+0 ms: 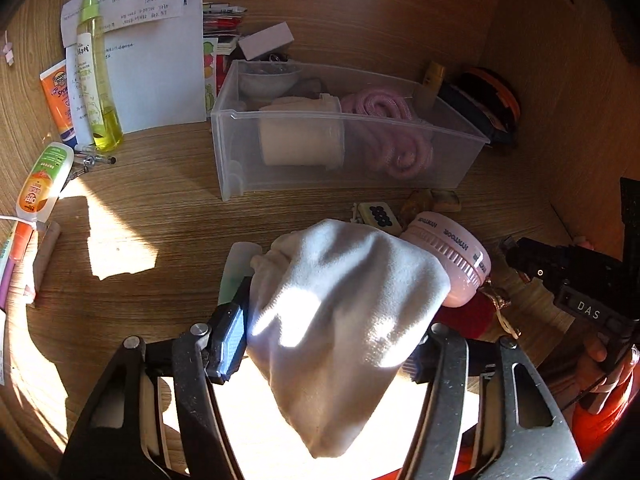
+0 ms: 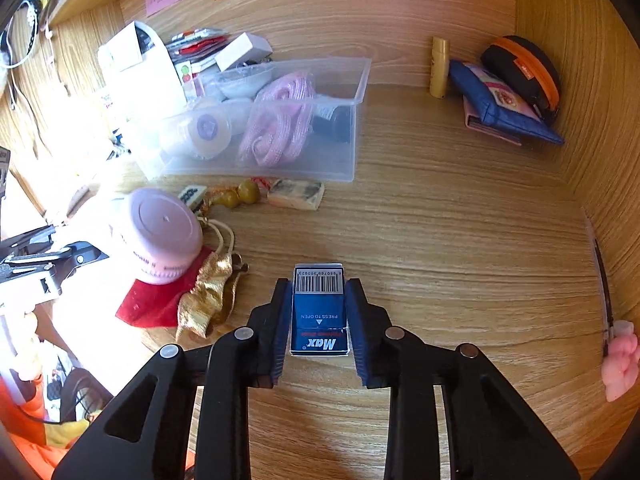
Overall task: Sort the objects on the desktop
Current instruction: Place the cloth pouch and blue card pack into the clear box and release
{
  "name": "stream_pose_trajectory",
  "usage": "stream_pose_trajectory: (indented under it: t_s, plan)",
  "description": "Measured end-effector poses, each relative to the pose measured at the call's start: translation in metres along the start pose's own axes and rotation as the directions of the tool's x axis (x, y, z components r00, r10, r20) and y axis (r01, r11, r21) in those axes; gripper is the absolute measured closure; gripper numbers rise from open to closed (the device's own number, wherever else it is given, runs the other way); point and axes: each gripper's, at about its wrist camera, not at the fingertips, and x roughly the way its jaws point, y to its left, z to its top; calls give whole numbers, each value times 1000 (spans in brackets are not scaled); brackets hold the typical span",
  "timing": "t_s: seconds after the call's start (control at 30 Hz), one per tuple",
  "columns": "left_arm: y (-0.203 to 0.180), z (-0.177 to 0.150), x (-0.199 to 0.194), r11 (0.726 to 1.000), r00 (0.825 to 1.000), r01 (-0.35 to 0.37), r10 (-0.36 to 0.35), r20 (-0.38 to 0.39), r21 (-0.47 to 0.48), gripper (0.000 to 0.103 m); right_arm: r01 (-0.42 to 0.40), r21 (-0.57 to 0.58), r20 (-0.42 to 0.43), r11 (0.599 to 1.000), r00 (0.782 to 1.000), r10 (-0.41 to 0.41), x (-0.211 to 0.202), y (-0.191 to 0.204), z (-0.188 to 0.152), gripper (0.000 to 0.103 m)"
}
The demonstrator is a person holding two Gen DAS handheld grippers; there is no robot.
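**Inspector:** Start with the largest item. The desk (image 2: 440, 220) is a wooden alcove with walls at the back and on your right, so goods tend to end up pushed against those edges. The clear bin (image 1: 232, 152) stands mid-desk toward the back wall, open side up. It already holds a pink rope coil (image 1: 384, 128) and a pale tape roll (image 1: 300, 136), so I judge it to be your collection point.

**Operator:** And what I am carrying?

**Inspector:** Your left gripper (image 1: 328, 344) has its fingers partly closed on a white cloth (image 1: 340, 296). The cloth bunches between the pads and hangs below them, clear of the desk, which suits carrying it over the clutter. It hides the far pad, so I cannot confirm how firm the grip is.

**Operator:** The right side?

**Inspector:** Your right gripper (image 2: 319, 312) has its fingers close on either side of a small blue staple box (image 2: 319, 312), barcode end pointing away from you. The pads appear to touch its long sides. I cannot tell whether the box rests on the wood or is just lifted.

**Operator:** Anything left loose?

**Inspector:** A pink round case (image 2: 160, 236) sits on a red pouch (image 2: 156, 304), with a mahjong tile (image 2: 192, 194) just beyond it, all in front of the bin. I judge these not yet sorted.
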Motion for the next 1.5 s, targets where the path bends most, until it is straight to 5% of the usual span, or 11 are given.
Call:
stream_pose_trajectory:
  t_s: [0.37, 0.9, 1.5]
  plan:
    - [13, 32, -23, 999, 996, -5, 8, 90, -32, 49, -39, 1, 99, 999, 994, 39, -17, 13, 32, 78]
    - [20, 90, -27, 997, 986, 75, -69, 152, -31, 49, -73, 16, 157, 997, 985, 69, -17, 14, 82, 78]
    - [29, 142, 6, 994, 987, 107, -103, 127, -22, 49, -95, -12, 138, 995, 986, 95, 15, 29, 129, 78]
